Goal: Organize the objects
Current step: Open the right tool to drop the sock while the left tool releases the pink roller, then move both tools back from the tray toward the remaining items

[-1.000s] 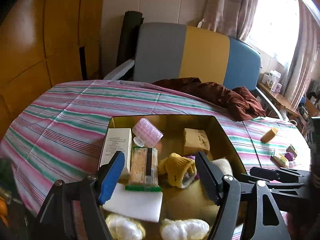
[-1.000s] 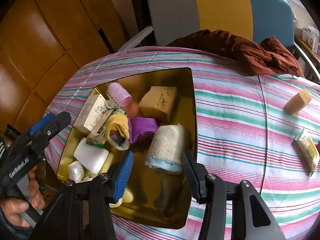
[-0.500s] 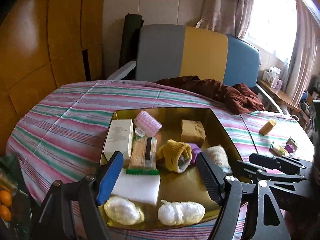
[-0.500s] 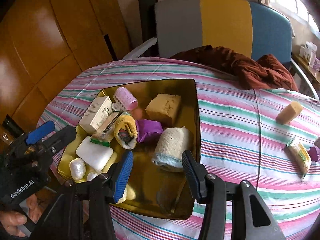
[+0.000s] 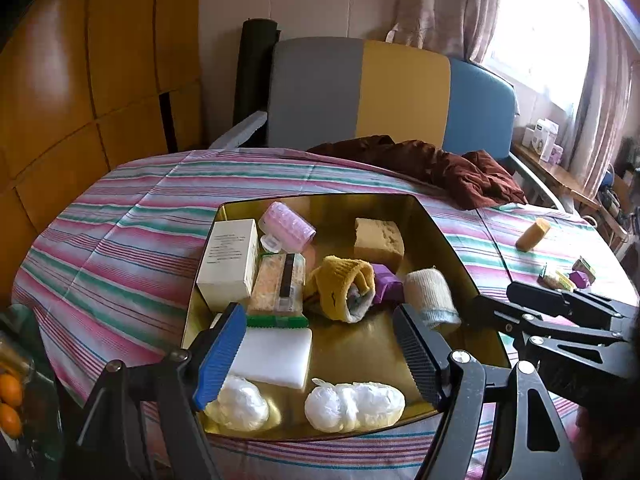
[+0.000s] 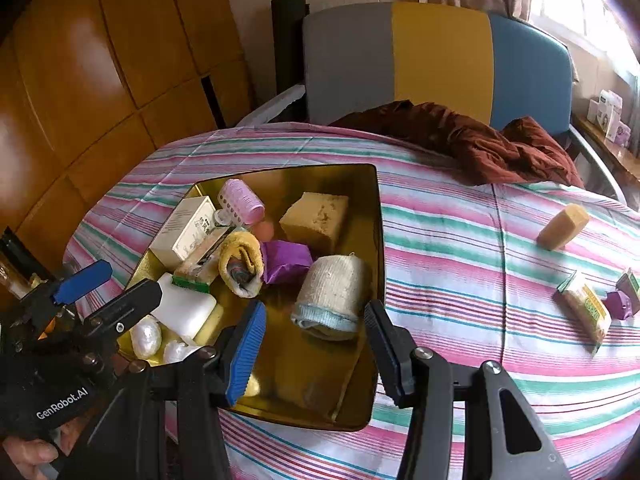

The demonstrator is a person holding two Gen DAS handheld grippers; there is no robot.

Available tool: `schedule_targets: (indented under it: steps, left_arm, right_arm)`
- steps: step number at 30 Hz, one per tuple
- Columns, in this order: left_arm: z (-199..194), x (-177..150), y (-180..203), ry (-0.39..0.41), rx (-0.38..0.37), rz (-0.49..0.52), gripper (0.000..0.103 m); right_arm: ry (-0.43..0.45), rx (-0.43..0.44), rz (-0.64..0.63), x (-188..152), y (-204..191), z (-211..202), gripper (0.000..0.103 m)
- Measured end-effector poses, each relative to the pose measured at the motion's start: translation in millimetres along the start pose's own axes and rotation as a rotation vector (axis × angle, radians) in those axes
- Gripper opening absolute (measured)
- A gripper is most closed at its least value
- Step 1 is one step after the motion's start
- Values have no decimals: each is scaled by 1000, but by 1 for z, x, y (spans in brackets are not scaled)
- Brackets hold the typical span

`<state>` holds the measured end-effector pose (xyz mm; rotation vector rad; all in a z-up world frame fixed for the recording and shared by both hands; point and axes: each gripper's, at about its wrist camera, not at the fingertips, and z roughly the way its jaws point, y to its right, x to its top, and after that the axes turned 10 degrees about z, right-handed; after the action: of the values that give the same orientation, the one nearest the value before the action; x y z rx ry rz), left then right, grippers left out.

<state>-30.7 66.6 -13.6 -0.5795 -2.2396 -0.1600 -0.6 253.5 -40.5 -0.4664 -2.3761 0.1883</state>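
both grippers (image 5: 318, 354) (image 6: 316, 344) hover open over tray's (image 6: 378, 240) near edge.

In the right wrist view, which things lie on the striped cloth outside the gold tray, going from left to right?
Tan sponge block → snack packet with green print → purple wrapped piece. A small box sits at the far right edge, but it is cut off by the picture.

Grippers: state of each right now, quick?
Left gripper: open, holding nothing, above the gold tray.
Right gripper: open, holding nothing, just short of the rolled sock.
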Motion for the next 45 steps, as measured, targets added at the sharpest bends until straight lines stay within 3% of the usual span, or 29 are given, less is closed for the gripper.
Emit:
schedule_targets:
  steps: [19, 35, 40, 42, 44, 45]
  left_arm:
    - [1, 5, 34, -2, -37, 97, 78]
    - [5, 17, 80, 0, -121, 202, 78]
    - [7, 20, 97, -3, -157, 241, 78]
    - [7, 21, 102, -3, -167, 254, 78]
    - [7, 22, 108, -5, -181, 261, 78]
    - [7, 22, 109, -6, -186, 264, 78]
  right_arm:
    - [-7, -35, 100, 0, 50, -2, 52]
    - [-95, -124, 293, 0, 149, -9, 52]
    - [-118, -151, 293, 12, 183, -16, 52]
    - [-125, -169, 288, 17, 201, -20, 54]
    - [-129, -200, 279, 22, 220, -21, 70]
    - [-131, -217, 278, 25, 229, -21, 71]
